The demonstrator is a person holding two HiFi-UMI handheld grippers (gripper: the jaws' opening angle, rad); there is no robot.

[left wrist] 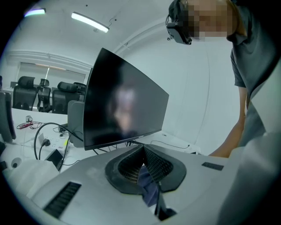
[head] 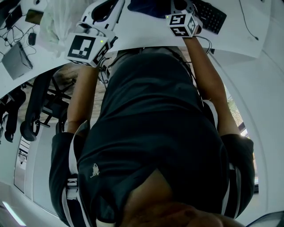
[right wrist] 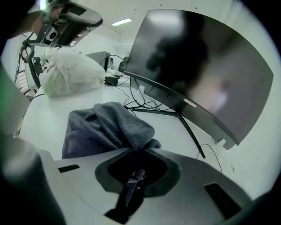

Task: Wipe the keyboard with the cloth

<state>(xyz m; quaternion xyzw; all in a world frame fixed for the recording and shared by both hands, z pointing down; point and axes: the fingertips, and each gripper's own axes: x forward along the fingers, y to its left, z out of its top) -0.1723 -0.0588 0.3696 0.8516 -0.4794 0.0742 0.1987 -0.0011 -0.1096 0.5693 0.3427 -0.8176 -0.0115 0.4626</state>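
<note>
**Both ends pinched, no wiping yet**

Head view: it looks steeply down the person's own dark shirt, with the white desk [head: 142, 31] along the top. The left gripper [head: 104, 13] and right gripper [head: 182, 17] are both out over it. The dark bundle between them I take for the cloth [head: 148, 6]. One keyboard [head: 212, 17] lies just right of the right gripper, and the cloth isn't on it.

Left gripper view: the jaws are shut tight on a blue fold of cloth, with a tail hanging below the pinch. One dark monitor [left wrist: 123, 105] stands behind.

Right gripper view: these jaws are clamped on the cloth too. The bulk of it is heaped in soft grey-blue folds on the desk just ahead, with one white bag [right wrist: 70, 74] well beyond it.

The count is one cloth, one keyboard and two grippers, both sharing that single cloth.

On handling, the cloth looks like terry: light, limp and grippy, so it will sag and bunch rather than stay flat. I'd say it's best held by a thick gathered fold, leaving a loose pad underneath to drag across the keys. The keyboard is rigid, but the cloth could snag on its keycaps, so light pressure looks wise.
</note>
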